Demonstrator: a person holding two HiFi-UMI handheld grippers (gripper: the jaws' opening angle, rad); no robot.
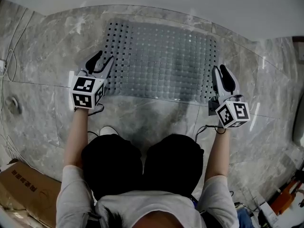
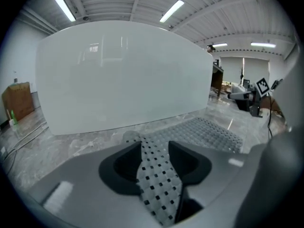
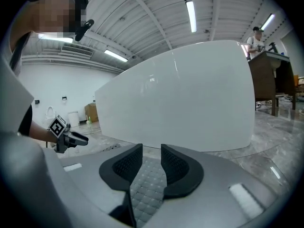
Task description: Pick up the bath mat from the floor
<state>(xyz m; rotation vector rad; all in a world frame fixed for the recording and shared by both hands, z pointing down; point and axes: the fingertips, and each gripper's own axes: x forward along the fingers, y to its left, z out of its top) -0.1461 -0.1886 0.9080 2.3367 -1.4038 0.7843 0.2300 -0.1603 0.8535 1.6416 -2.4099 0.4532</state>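
Two grippers are sitting in my hands, and I am crouching low over a grey stone floor point(image 1: 47, 75). The bath mat point(image 1: 161, 61) is lying flat on that floor in front of my knees point(image 1: 114, 165). Its far edge is lying just beside a big white rounded thing point(image 1: 199, 4). The mat is grey, with rows of little bumps, and its left part is showing lots of small square holes. My left gripper point(image 1: 105, 57) is reaching over the near left corner of the mat. My right gripper point(image 1: 219, 69) is reaching over the near right corner. The left fingers point(image 2: 122, 167) are standing apart, and a strip of the holey mat is showing in the gap between them, but they are not squeezing it. The right fingers point(image 3: 179, 167) are standing apart too, and the bumpy mat is showing between them as well. Each gripper is carrying a white cube point(image 1: 87, 91) with black square marks. A brown cardboard box point(image 1: 26, 189) is sitting on the floor by my left side, and thin wires point(image 1: 9, 51) are trailing along the floor's left edge. Far off, a person point(image 3: 257, 38) is standing at a brown desk point(image 3: 268, 75).
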